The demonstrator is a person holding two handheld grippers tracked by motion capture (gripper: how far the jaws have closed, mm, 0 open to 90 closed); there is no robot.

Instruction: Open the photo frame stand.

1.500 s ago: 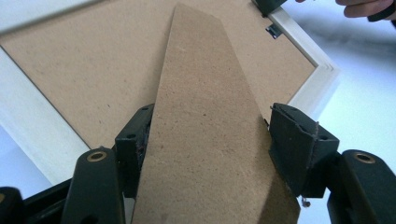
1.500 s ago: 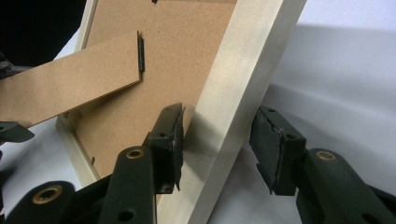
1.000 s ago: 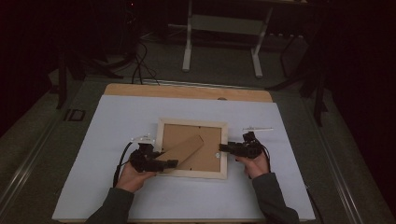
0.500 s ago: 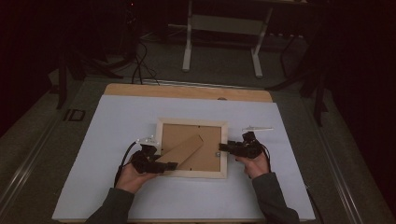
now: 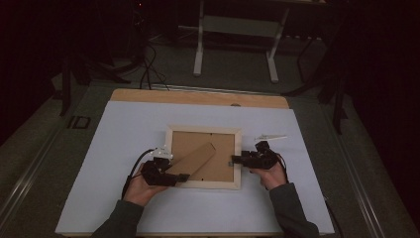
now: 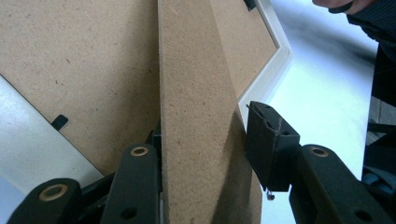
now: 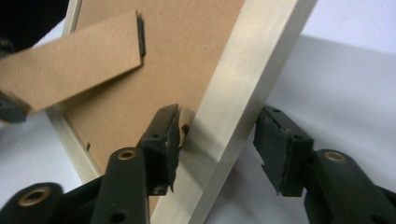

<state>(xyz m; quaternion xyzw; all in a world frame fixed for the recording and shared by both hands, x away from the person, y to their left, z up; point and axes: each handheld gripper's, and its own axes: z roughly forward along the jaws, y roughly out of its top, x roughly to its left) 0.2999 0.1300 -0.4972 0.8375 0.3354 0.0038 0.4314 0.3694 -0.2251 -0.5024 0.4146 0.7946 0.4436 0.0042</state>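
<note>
We see a frame (image 5: 204, 157) lying face down near the middle of a white mat (image 5: 124, 129) on a table. The frame has a pale wood border & a brown fibreboard back. A brown stand (image 5: 192, 159) is hinged to the back and runs diagonally from centre-right toward the lower-left corner.

Left gripper (image 5: 168, 177) sits at the frame's lower-left corner, held in the person's left hand. In the left gripper view the stand (image 6: 201, 121) passes between its jaws, which have just been closing. The left jaw is right against the stand's edge; the right jaw stands w/ a slim gap beside it. Jaws approx half open, not clamped.

Right gripper (image 5: 236, 159) is at the frame's right edge, held in the right hand. In the right gripper view the frame's pale border (image 7: 243, 107) lies between its jaws, which have just been opening. The inner jaw touches the back by the border; the outer jaw is clear of the border, over the mat. Released, no grip.
</note>
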